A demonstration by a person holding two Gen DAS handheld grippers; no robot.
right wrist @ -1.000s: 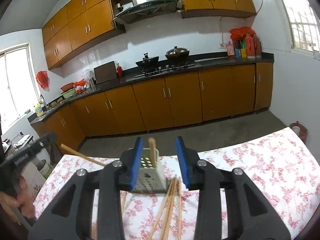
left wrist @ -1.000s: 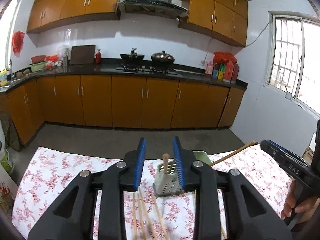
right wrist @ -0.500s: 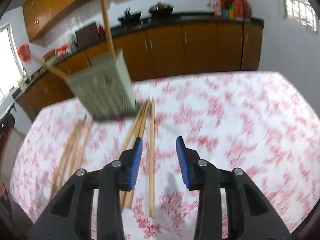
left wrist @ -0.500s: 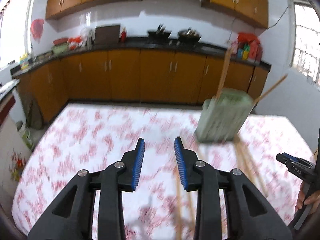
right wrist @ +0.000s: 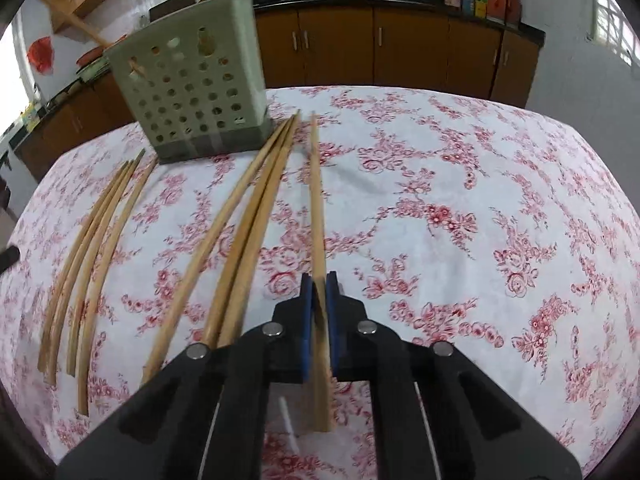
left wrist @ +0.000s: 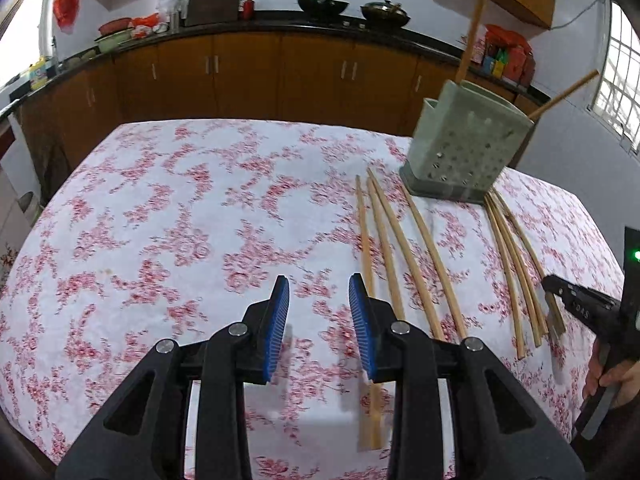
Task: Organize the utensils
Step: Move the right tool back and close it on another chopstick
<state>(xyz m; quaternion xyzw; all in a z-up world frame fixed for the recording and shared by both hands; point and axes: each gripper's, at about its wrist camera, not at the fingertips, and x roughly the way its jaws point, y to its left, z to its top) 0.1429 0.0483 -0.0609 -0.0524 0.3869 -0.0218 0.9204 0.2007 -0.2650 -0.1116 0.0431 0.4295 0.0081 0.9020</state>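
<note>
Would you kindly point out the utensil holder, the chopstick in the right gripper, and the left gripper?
utensil holder (right wrist: 192,92), right wrist view, perforated front wall.
chopstick (right wrist: 317,208), right wrist view, mid-shaft.
left gripper (left wrist: 319,286), left wrist view, between fingertips.

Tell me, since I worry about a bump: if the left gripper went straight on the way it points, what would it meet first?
Probably just the floral tablecloth: the left gripper is open over bare cloth, the chopsticks lying just right of it.

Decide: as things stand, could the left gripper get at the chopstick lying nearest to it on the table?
Probably yes. The left gripper is open with nothing between its fingers, and the nearest chopstick lies bare on the cloth just beside its right finger. Nothing covers it; the holder stands farther back.
</note>
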